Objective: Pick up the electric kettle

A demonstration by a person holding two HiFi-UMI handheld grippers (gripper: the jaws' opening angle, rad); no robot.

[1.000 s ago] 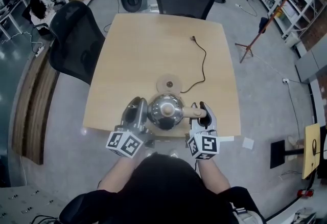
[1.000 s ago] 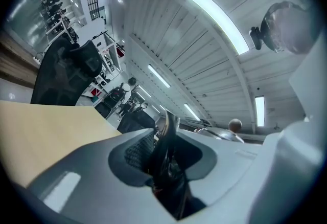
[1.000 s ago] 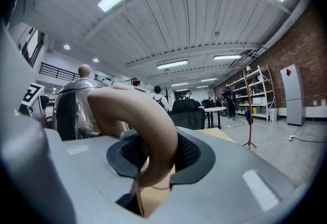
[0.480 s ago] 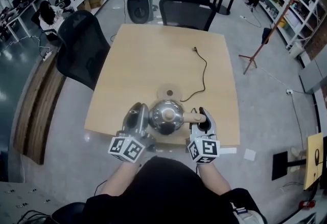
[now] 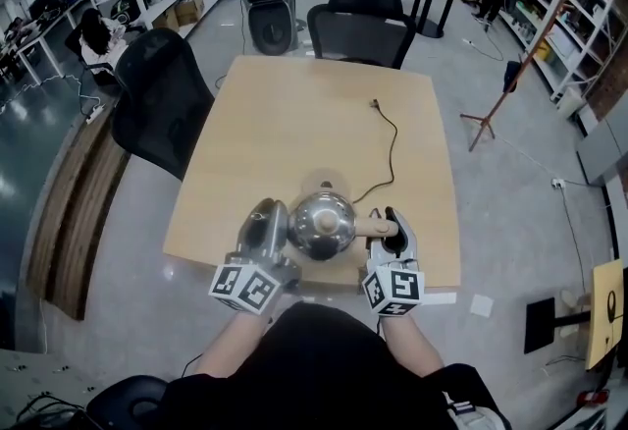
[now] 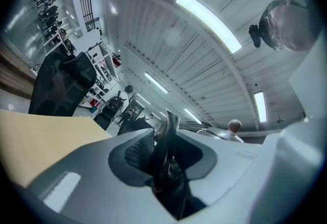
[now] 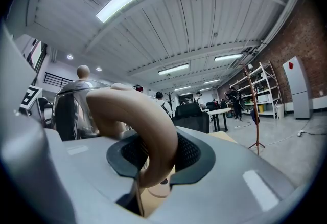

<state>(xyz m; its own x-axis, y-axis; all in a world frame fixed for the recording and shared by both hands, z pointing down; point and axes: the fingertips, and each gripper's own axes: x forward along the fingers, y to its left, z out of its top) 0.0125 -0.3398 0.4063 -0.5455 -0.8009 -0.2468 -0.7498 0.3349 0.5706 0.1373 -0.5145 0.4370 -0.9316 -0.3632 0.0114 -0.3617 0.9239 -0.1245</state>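
The shiny steel kettle (image 5: 320, 225) hangs over the near part of the wooden table (image 5: 285, 114), held from both sides. My left gripper (image 5: 267, 230) is shut on its dark spout (image 6: 168, 146), which stands squeezed between the pads. The kettle's lid knob (image 6: 234, 126) shows past that jaw. My right gripper (image 5: 392, 230) is shut on the curved wooden handle (image 7: 140, 115); the steel body (image 7: 74, 108) sits just left of it. A pale round base (image 7: 159, 191) lies on the table below the handle.
A black power cable (image 5: 391, 148) runs from under the kettle toward the table's far side and ends in a plug (image 5: 373, 104). Black office chairs stand at the left (image 5: 162, 94) and far edge (image 5: 363, 21). The table's near edge lies under my grippers.
The round base that showed beyond the kettle a second ago is now almost wholly covered by it. Both grips stay the same.
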